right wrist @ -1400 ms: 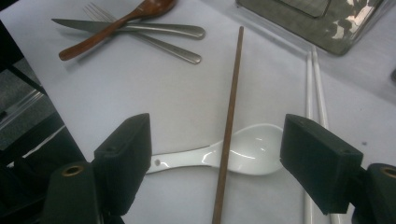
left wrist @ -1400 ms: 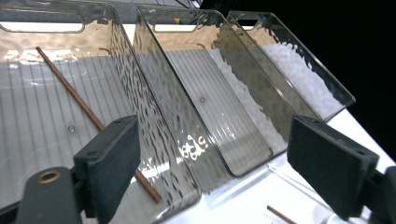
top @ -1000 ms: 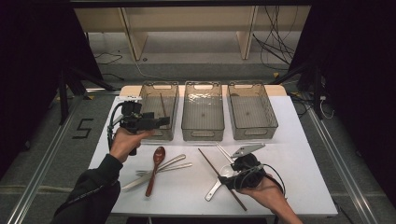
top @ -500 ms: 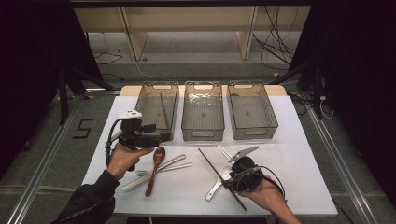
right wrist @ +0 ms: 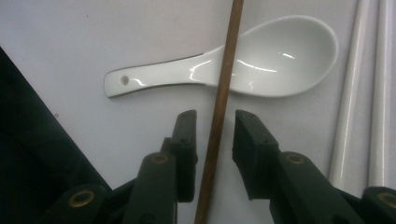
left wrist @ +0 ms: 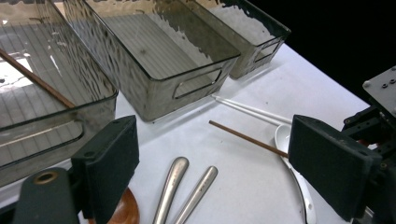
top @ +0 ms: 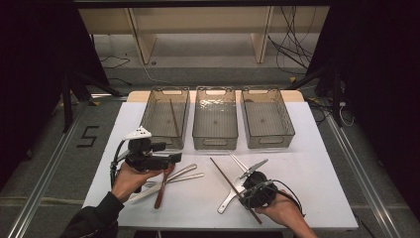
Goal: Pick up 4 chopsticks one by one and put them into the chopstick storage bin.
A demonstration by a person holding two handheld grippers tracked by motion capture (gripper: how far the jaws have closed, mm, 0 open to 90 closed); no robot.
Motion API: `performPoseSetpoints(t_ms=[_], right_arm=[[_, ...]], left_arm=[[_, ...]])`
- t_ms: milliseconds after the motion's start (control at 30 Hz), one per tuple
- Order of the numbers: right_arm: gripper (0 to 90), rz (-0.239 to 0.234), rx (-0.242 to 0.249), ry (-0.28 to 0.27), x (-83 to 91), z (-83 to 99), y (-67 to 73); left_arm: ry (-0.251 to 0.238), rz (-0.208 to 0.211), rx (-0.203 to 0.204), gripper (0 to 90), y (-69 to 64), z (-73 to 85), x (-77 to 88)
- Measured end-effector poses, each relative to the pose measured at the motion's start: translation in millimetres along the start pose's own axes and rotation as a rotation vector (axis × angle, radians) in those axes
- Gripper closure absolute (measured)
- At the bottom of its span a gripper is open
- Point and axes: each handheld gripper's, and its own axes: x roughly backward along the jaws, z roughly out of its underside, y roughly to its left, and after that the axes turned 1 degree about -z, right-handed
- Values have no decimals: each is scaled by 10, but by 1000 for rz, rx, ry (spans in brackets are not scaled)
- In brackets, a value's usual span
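Sorting step in hand: right gripper (right wrist: 215, 128) straddles the brown chopstick (right wrist: 223, 93), which lies across the white spoon (right wrist: 261, 65); jaws have just been closing, pads not yet pressing. Next: pinch, lift. Left gripper (top: 171, 158) stands wide open, empty. Beyond the spoon, the left bin (top: 166, 116) holds one matching chopstick (top: 174, 118); the other two bins look empty.

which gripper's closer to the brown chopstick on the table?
Right. The right gripper straddles the brown chopstick, jaws closing in on either side with small gaps left. The left gripper sits across the table over the wooden spoon.
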Motion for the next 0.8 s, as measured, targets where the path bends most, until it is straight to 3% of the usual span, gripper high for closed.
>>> performPoseSetpoints(t_ms=[267, 800], right_arm=[[757, 12, 12, 40, -50, 10, 22], [839, 28, 30, 69, -90, 22, 18]], left_arm=[[14, -2, -10, 157, -38, 59, 3], [24, -13, -23, 157, -78, 116, 28]])
